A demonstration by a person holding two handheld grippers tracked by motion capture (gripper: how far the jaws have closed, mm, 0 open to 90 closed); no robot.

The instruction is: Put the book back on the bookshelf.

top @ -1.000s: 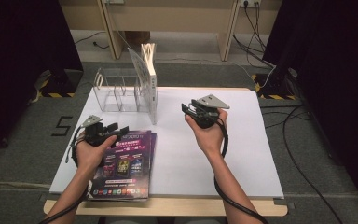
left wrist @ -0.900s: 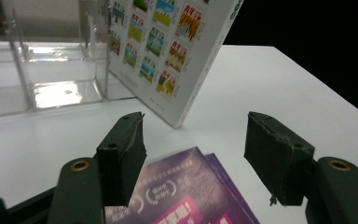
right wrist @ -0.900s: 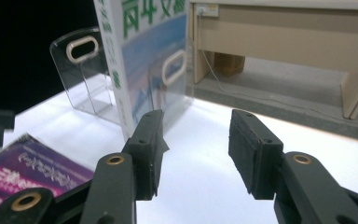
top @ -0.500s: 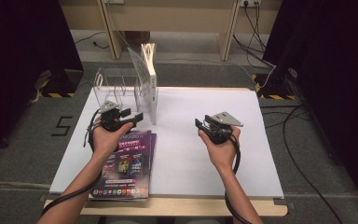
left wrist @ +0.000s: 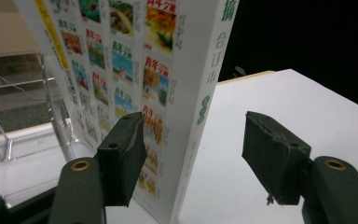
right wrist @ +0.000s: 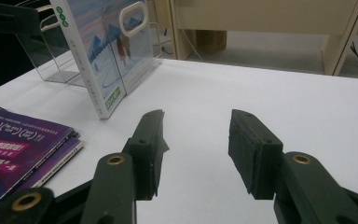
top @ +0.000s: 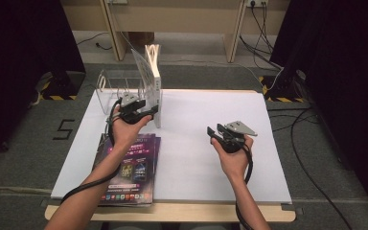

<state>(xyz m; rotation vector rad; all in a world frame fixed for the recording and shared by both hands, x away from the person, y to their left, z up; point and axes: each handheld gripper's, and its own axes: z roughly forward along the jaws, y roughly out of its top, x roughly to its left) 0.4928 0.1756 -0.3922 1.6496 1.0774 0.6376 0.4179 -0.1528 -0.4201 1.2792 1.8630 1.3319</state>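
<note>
Book (top: 154, 76) stands on end at rack (top: 106, 85), far side of table (top: 206, 143); left gripper (left wrist: 193, 154) at book's near edge, fingers (left wrist: 121, 158) wide open around spine, holding nothing; right gripper (top: 219, 133) right of book, well apart, open, empty.

Risk: book tall and thin; bump or squeeze off middle may tip it; magazines (top: 129, 167) lie in front of book.

Change: left gripper moved up from magazines to book; right gripper drew back from book.

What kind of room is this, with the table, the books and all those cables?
Probably a lab or recording studio: black curtains close in a white table, cables trail across the grey carpet, and hazard-striped tape marks the floor beside a taped number 5.
</note>
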